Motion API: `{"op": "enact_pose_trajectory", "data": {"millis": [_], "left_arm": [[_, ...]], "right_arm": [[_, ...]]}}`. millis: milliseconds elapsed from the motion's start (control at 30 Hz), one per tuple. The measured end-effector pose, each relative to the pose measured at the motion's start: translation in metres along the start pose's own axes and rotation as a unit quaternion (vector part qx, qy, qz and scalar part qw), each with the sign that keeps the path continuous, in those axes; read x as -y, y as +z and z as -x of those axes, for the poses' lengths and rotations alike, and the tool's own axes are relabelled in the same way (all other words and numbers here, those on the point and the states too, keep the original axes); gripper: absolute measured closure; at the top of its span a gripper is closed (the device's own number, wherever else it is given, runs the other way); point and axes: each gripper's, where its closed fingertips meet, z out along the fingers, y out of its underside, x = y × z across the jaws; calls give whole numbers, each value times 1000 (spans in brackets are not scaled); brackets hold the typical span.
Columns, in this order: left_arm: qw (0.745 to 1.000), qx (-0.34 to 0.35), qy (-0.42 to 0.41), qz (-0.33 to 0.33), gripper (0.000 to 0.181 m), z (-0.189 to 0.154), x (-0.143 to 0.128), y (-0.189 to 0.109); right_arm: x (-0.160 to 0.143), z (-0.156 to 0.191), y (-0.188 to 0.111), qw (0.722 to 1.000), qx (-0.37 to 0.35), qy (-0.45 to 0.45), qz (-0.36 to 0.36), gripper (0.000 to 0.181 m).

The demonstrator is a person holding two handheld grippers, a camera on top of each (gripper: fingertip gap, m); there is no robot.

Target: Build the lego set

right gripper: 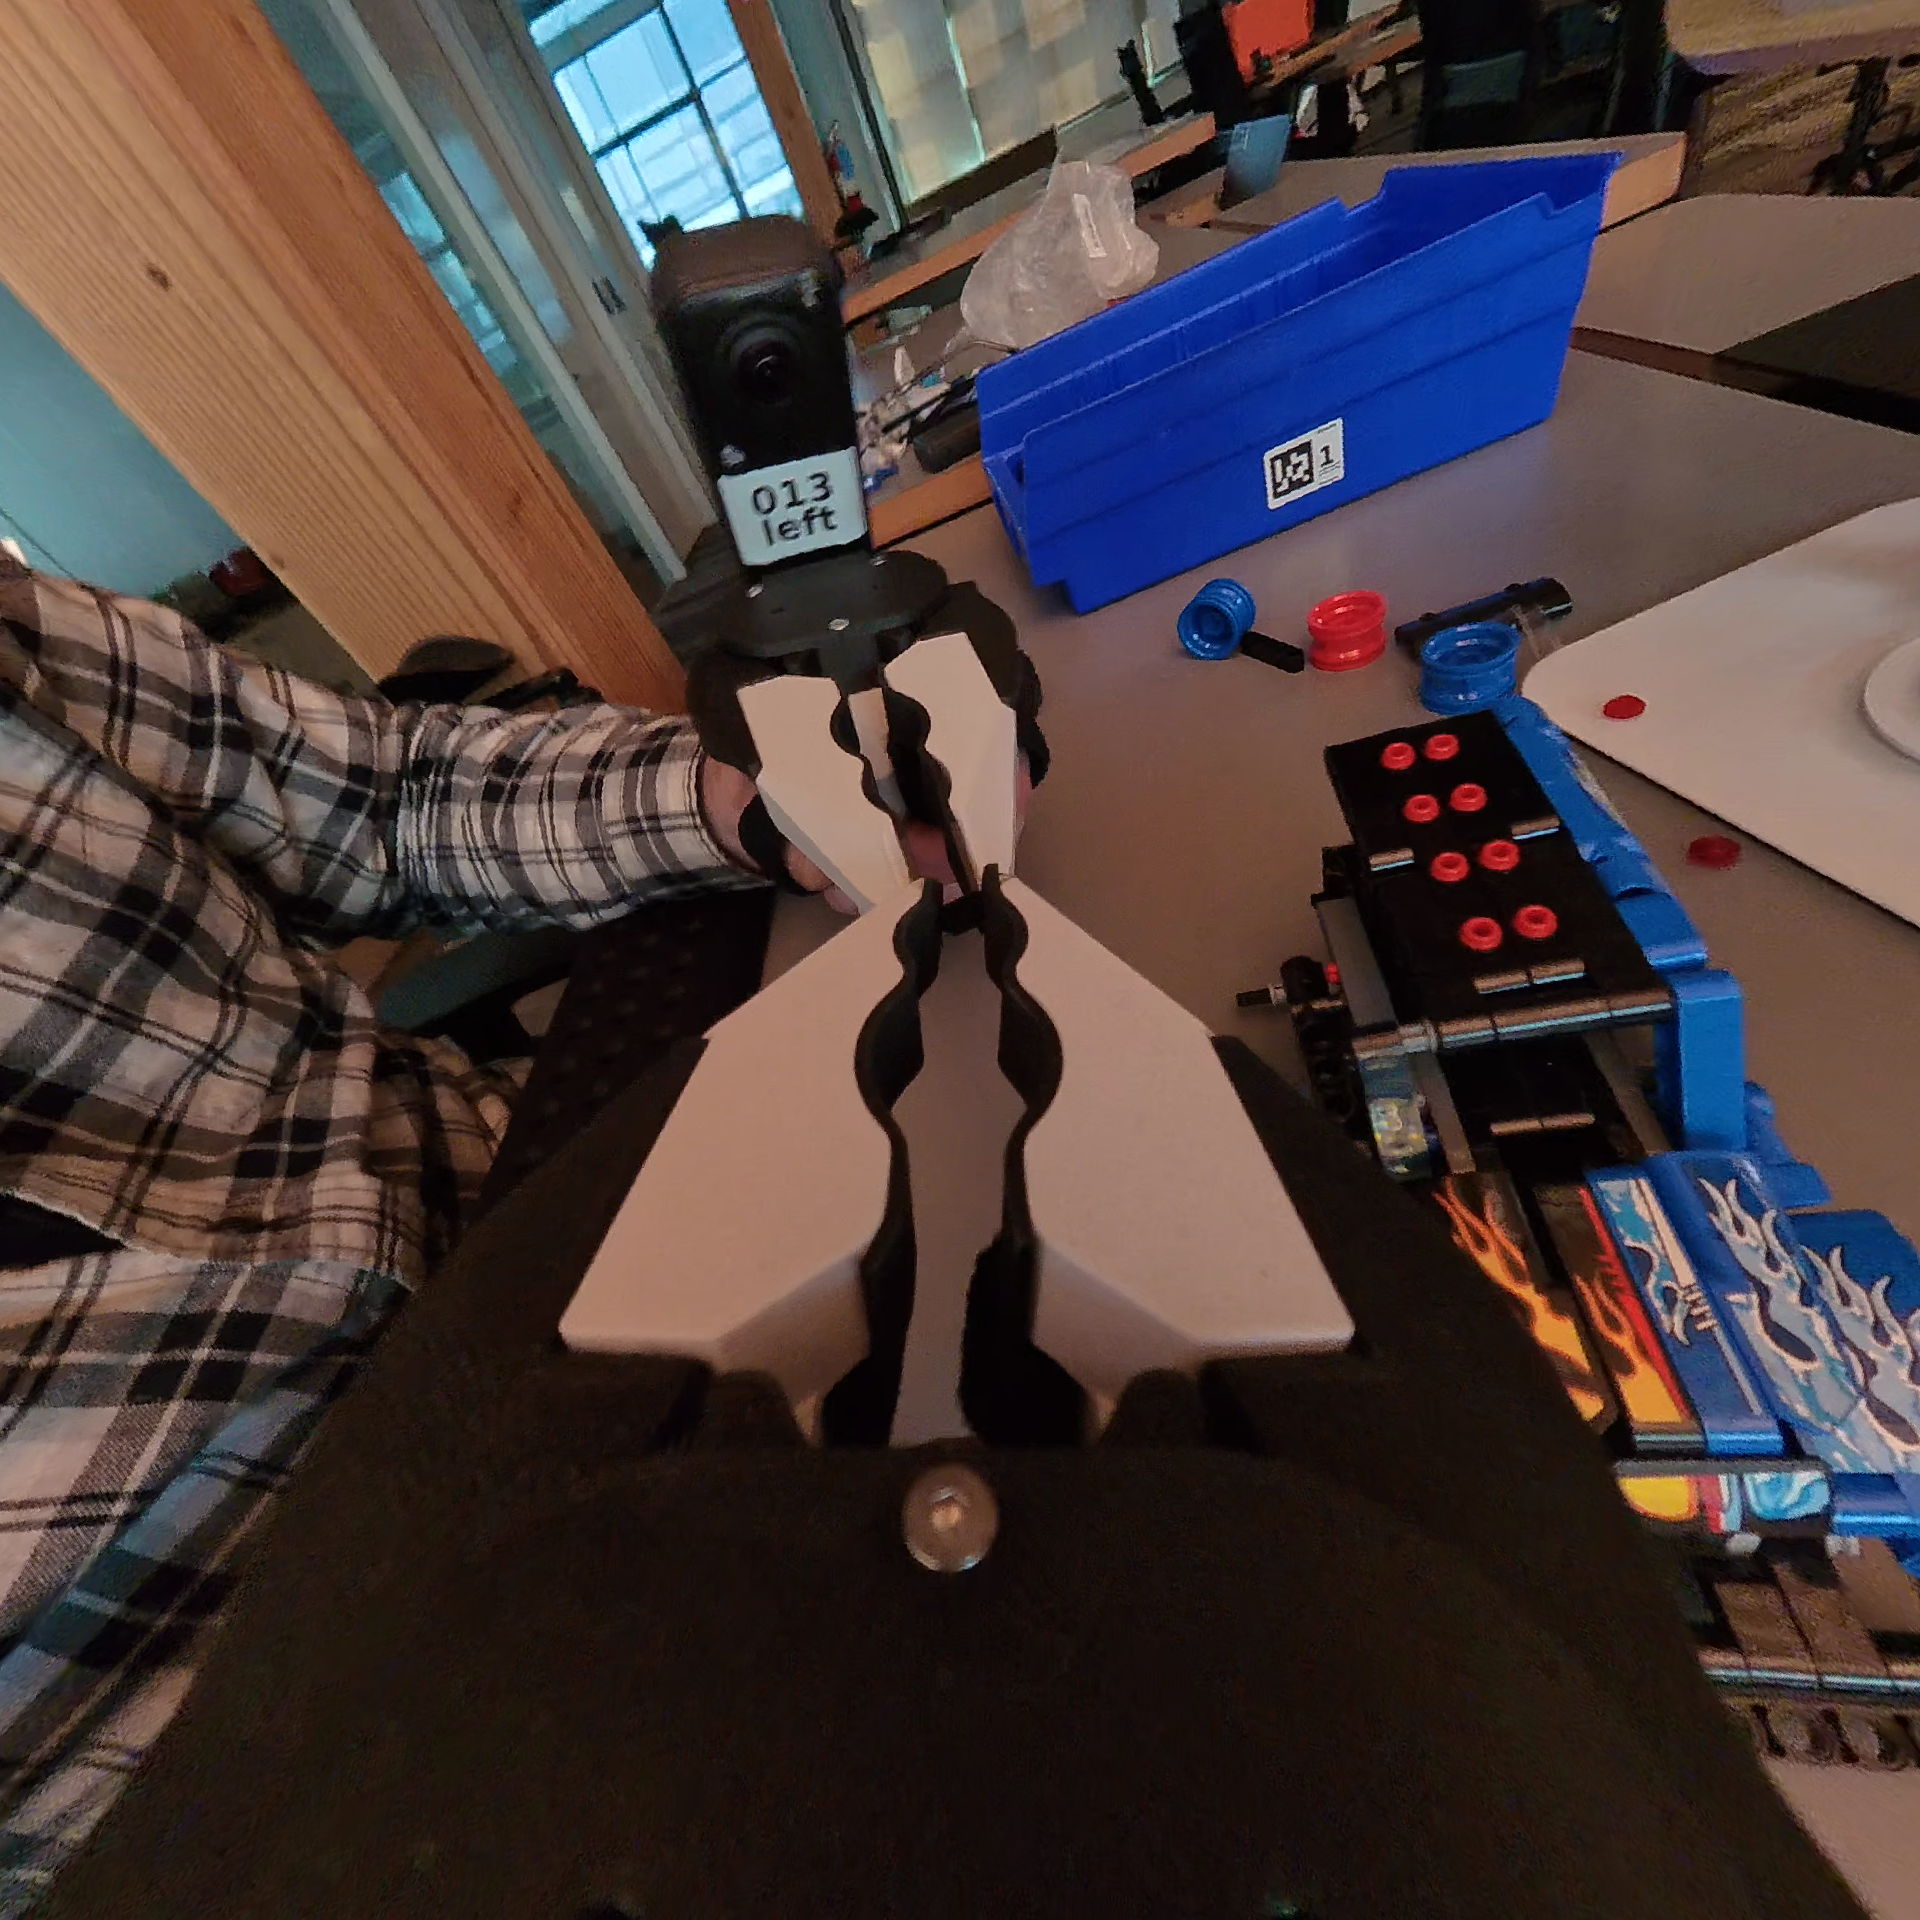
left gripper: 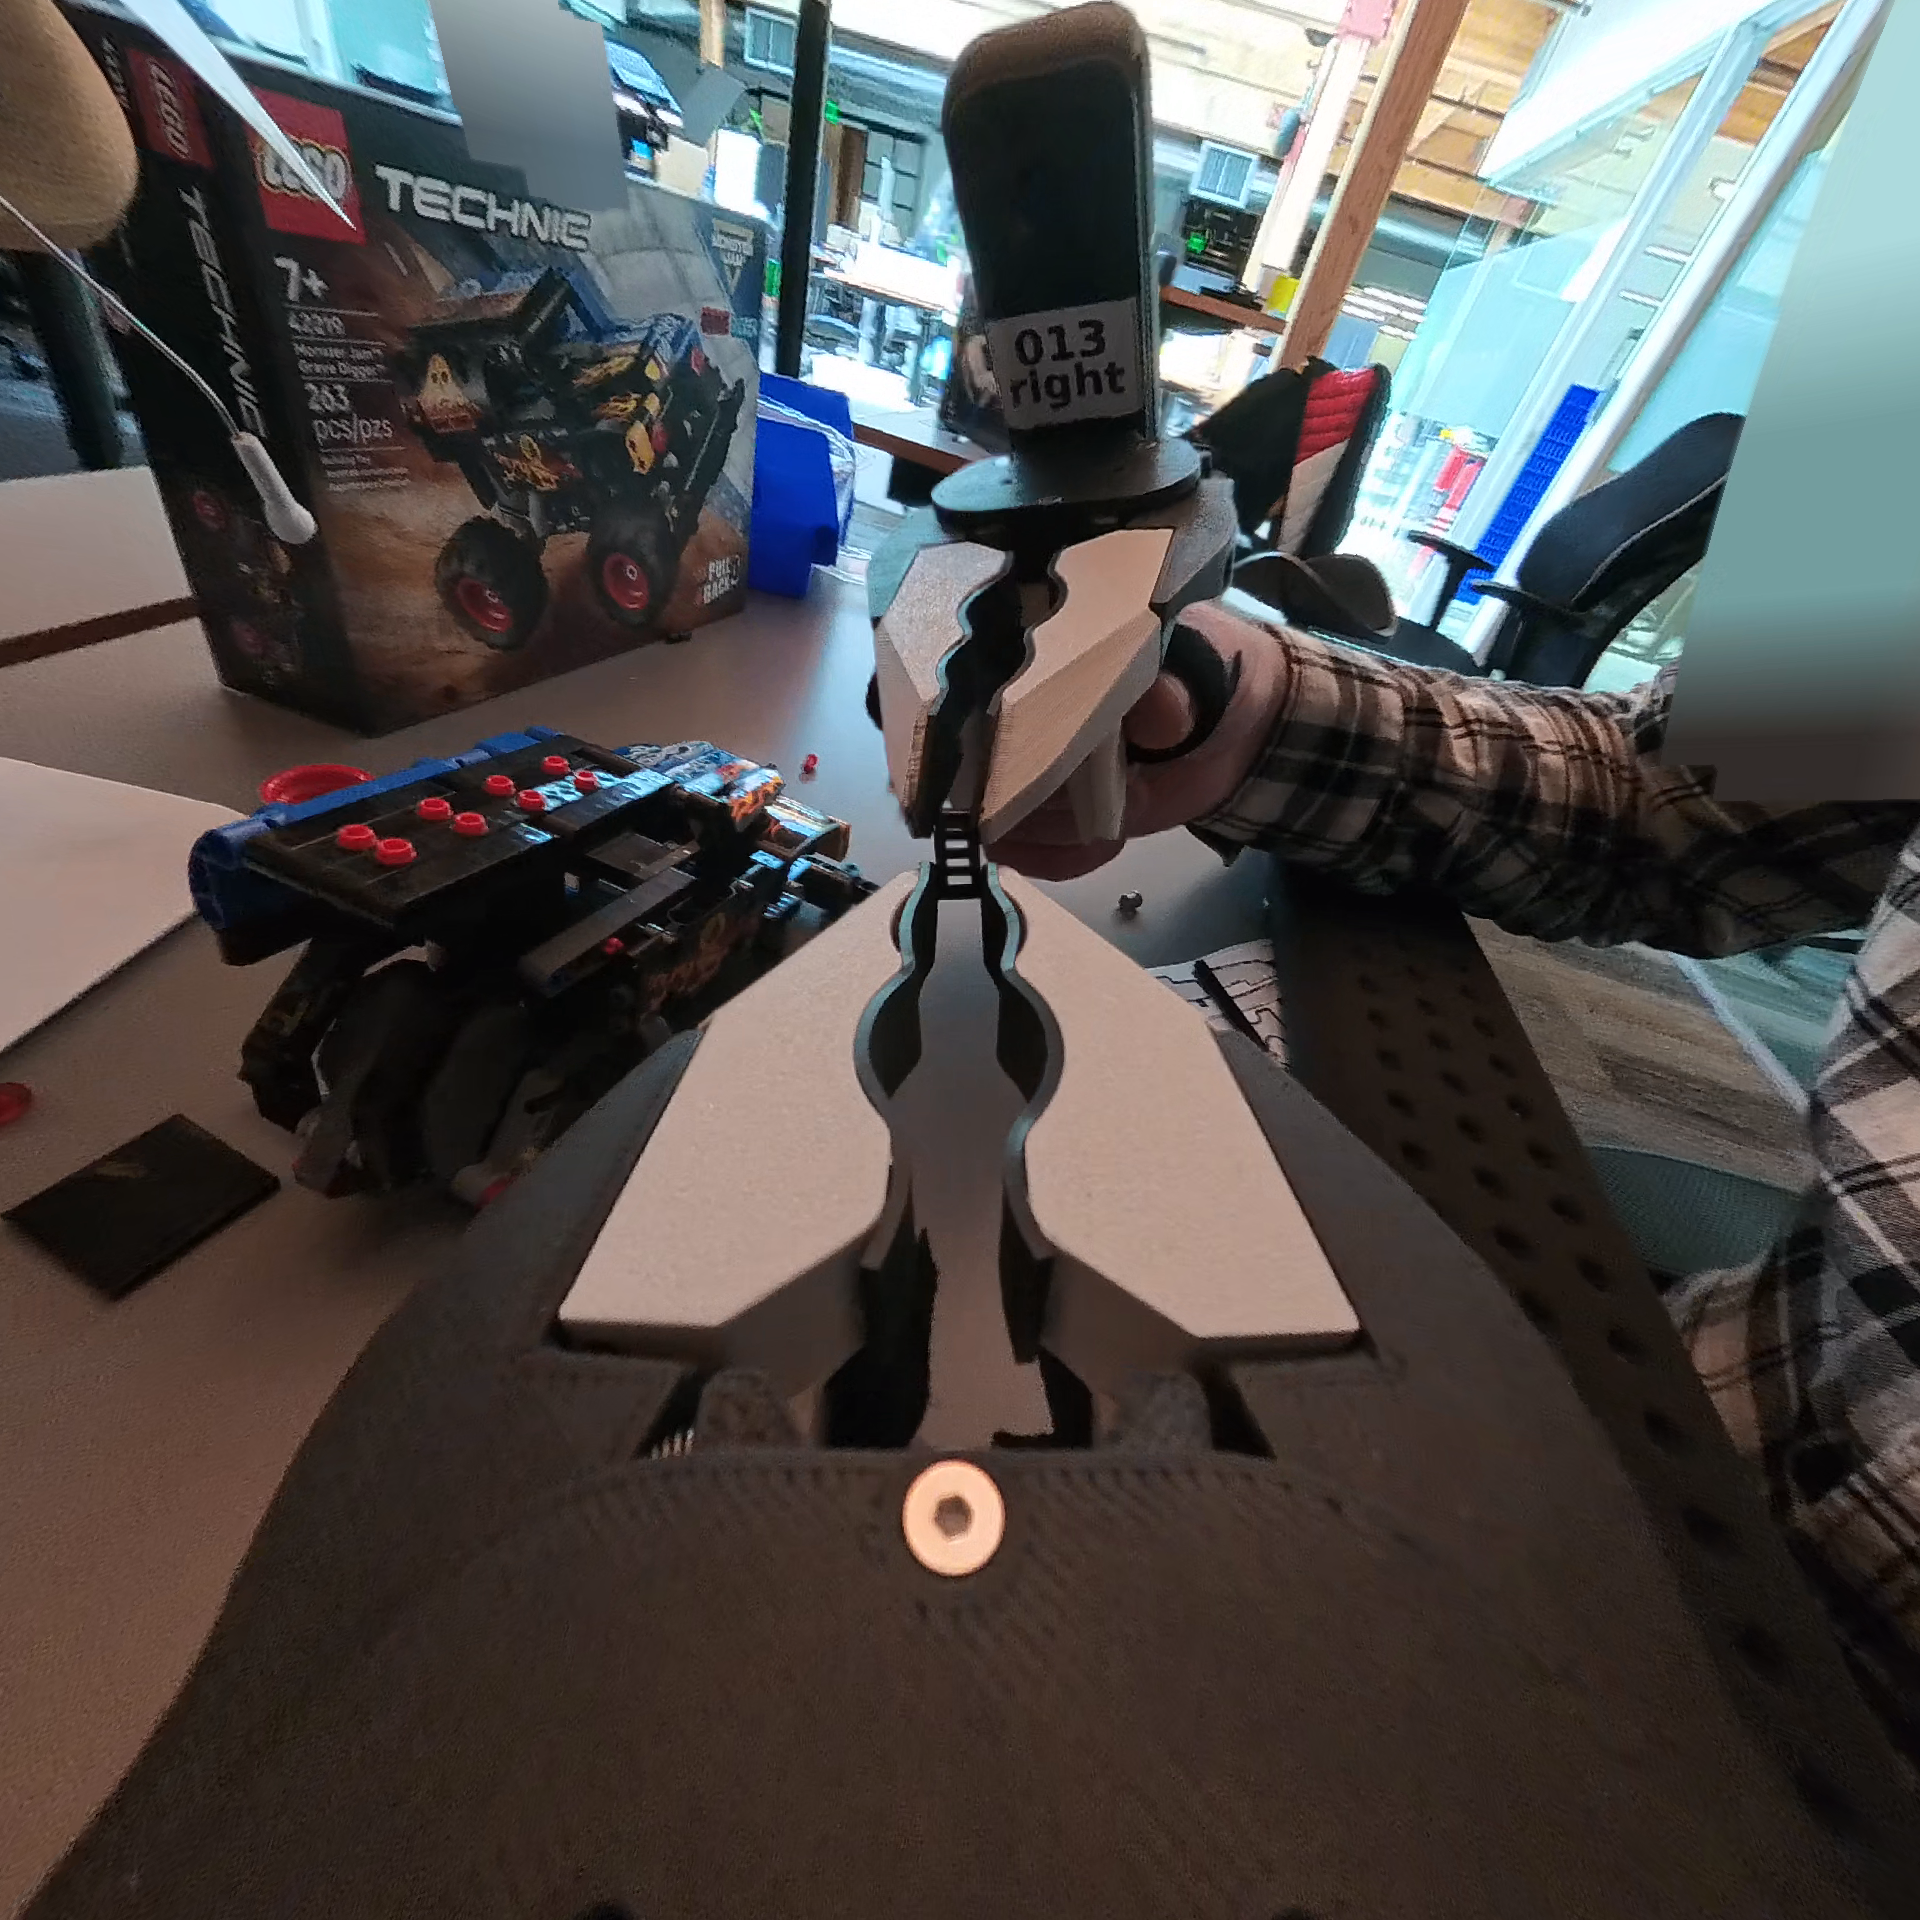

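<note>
The desk [right gripper: 1195, 748] carries the half-built lego truck [right gripper: 1507, 935], lying just right of the right gripper [right gripper: 961, 902] fingers and left of the left gripper [left gripper: 958, 878] fingers. Beyond them sit a blue bin [right gripper: 1299, 395] and the set's box [left gripper: 436, 436]. Both grippers' fingers meet tip to tip, each pair closed on one small black ladder-like lego piece [left gripper: 956, 854] held between them above the desk.

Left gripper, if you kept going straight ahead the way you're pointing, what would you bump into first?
The left gripper would likely hit the right gripper first. Their tips nearly meet, both pinching the same small black ribbed piece. There is almost no gap between them, though exact depth is hard to judge.
</note>
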Motion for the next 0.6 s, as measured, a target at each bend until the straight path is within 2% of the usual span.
{"op": "enact_pose_trajectory", "data": {"millis": [133,233,333,433,600], "left_arm": [[993,85,80,3,170,14,5,-3],[962,180,204,15,168,22,14,-7],[931,207,293,65,169,15,6,2],[910,243,322,94,174,21,3,5],[900,265,327,114,178,27,0,4]], "right_arm": [[4,-11,-4,999,-18,39,-17,175],[1,-17,-3,998,-31,60,-15,175],[-1,-19,0,997,-37,72,-14,175],[-3,-22,1,996,-48,77,-13,176],[-5,-27,2,994,-65,84,-13,176]]}}
